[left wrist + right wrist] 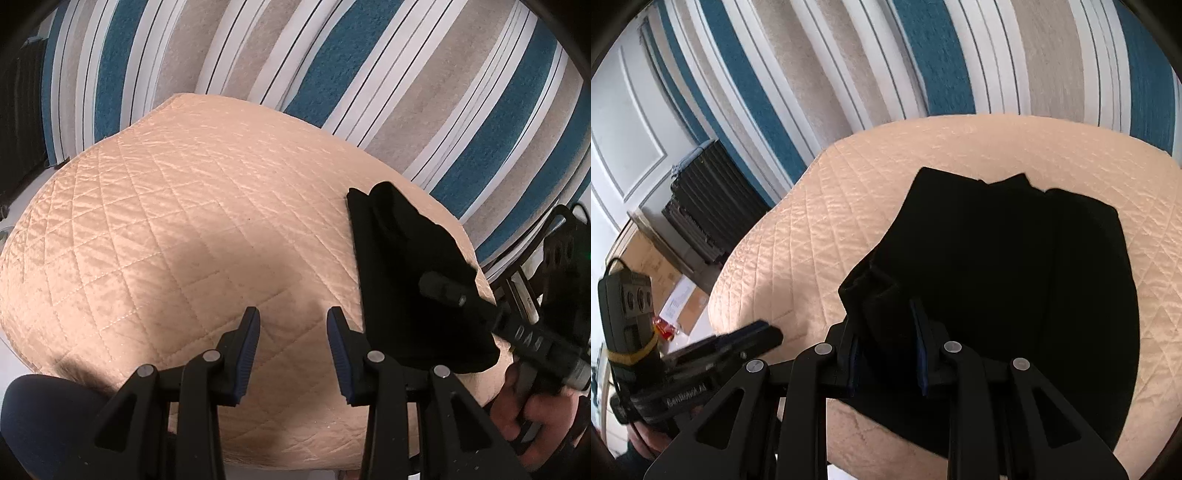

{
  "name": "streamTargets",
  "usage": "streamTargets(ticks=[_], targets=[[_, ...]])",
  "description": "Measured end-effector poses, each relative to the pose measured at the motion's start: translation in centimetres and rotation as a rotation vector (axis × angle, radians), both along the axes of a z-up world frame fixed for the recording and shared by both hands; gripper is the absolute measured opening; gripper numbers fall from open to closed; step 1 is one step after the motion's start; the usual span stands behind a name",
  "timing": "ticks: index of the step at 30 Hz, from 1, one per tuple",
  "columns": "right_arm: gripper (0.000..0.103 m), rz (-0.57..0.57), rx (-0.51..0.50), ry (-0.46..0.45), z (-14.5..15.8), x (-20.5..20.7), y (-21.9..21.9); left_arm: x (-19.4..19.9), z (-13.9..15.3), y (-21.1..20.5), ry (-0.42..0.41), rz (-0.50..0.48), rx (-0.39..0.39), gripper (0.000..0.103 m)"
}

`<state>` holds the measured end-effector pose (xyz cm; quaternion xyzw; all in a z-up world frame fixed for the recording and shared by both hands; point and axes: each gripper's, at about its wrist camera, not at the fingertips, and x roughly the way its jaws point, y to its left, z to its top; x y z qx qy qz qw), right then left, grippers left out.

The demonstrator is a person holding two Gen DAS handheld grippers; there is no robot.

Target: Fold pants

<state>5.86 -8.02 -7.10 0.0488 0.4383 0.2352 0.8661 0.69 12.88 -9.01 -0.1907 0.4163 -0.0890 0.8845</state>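
— Tongs first: how many are showing?

— Two. Left tongs [293, 321] are hanging wide apart over the bare quilt [177, 221], gripping nothing. Right tongs [886, 317] are closing narrowly on a bunched edge of the pants [1015, 277], cloth pinched between the blue pads [919, 332].

— And how many garments?

— One pair of black pants, lying in overlapping layers on the peach quilted cover. In the left wrist view the pants [406, 277] are sitting to the right of the left tongs, near the quilt's right edge, well apart from the open fingers.

— Where are the pants lying relative to the right tongs?

— Directly ahead and under them. The dark cloth is spreading forward and rightward from the grip, and the held edge is rising in a small fold between the fingers.

— Is either tool showing in the other's camera?

— Yes. The right tongs [443, 288] are reaching in from the right edge, touching the pants, a hand [535, 413] below them. The left tongs [764, 334] are appearing at lower left, beside the quilt's edge.

— Anything else?

— One striped rug [923, 55] in blue, grey and white is lying beyond the quilt.
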Motion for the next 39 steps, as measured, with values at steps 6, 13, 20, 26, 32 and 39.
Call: streamTargets(ticks=[6,13,20,26,32,39], targets=[[0.026,0.005,-0.025,-0.020,-0.4,-0.7,0.7,-0.5,0.2,-0.5,-0.004,-0.002,0.004,0.040],[0.050,0.076,0.093,-0.019,0.9,-1.7,0.2,-0.7,1.6,-0.8,-0.025,-0.001,0.022,0.040],[0.049,-0.096,0.218,-0.091,1.9,-3.8,-6.4,-0.4,3.3,-2.8,-0.052,-0.041,0.023,0.040],[0.040,-0.159,0.181,-0.002,-1.4,-4.0,-8.9,1.0,5.5,-7.3,-0.102,-0.154,-0.003,0.041],[0.040,-0.104,0.202,-0.025,-0.3,-3.5,-9.0,3.7,5.7,-11.0,-0.108,-0.228,0.029,0.042],[0.039,-0.213,0.133,-0.054,0.2,0.0,-11.7,8.3,6.4,-13.2,-0.099,-0.253,0.067,0.042]])
